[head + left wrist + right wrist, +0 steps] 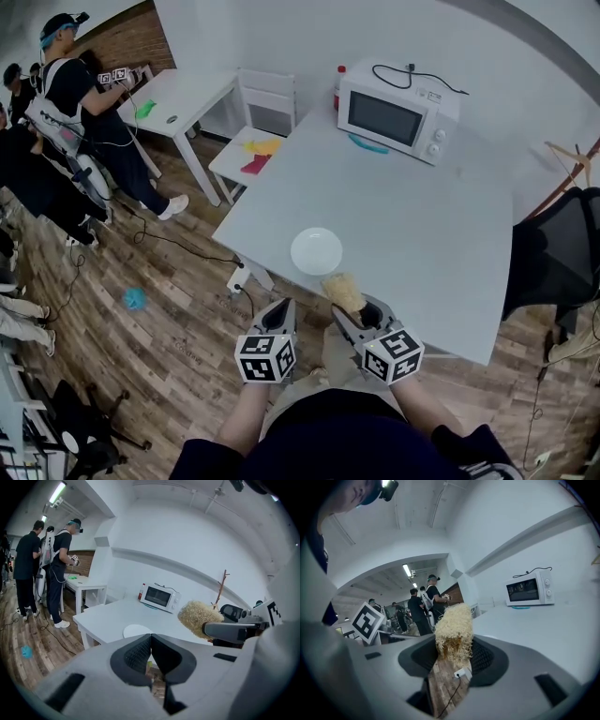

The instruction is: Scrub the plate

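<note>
A white round plate (316,250) lies on the white table (431,234) near its front edge; it also shows in the left gripper view as a plate (137,631) just beyond the jaws. My right gripper (349,309) is shut on a tan fibrous scrubber (343,292), which sticks up between its jaws as a scrubber (453,635) in the right gripper view. That scrubber (199,618) hangs over the table's front edge, short of the plate. My left gripper (283,312) is shut with nothing in it, below the table edge and short of the plate.
A white microwave (397,113) stands at the table's far side, with a red bottle (338,86) beside it. A white chair (251,147) and a second table (183,101) stand to the left, where people (89,112) work. A black chair (555,253) is at the right.
</note>
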### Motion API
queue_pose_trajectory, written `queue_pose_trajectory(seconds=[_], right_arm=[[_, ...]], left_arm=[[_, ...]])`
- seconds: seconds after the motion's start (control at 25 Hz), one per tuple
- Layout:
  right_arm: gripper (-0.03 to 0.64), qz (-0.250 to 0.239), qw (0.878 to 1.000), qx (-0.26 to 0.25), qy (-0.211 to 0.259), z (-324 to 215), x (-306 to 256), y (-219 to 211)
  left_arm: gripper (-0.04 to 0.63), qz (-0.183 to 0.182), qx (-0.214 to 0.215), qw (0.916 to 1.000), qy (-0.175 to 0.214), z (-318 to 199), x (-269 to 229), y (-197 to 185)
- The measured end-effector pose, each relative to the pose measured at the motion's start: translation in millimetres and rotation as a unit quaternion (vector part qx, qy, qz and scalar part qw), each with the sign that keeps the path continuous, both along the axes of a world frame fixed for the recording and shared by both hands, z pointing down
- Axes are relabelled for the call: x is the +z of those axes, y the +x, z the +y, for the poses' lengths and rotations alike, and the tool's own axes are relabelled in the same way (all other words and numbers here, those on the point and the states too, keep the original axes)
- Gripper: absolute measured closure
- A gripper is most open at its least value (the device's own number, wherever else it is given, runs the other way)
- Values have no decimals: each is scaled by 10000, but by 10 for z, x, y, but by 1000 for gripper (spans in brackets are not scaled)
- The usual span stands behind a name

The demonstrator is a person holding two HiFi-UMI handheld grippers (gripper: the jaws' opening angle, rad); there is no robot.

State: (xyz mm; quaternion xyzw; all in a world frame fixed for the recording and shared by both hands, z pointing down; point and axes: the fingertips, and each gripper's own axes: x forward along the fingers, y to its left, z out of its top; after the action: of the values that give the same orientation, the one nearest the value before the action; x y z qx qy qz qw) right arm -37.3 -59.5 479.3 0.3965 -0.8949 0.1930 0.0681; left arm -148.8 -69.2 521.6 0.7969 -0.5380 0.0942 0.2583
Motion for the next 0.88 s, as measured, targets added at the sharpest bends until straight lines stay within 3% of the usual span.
queue_pose_trajectory(seconds=[0.52,0.88], right_arm=[[437,394,9989,-230,-140,-768,294,-12],[437,493,9972,-308,-476,-1148,587,-65]], left_arm=[[575,-30,-146,9987,-480,-862,485,-104],[575,99,-67,9942,-1071,-1331,944,-146]])
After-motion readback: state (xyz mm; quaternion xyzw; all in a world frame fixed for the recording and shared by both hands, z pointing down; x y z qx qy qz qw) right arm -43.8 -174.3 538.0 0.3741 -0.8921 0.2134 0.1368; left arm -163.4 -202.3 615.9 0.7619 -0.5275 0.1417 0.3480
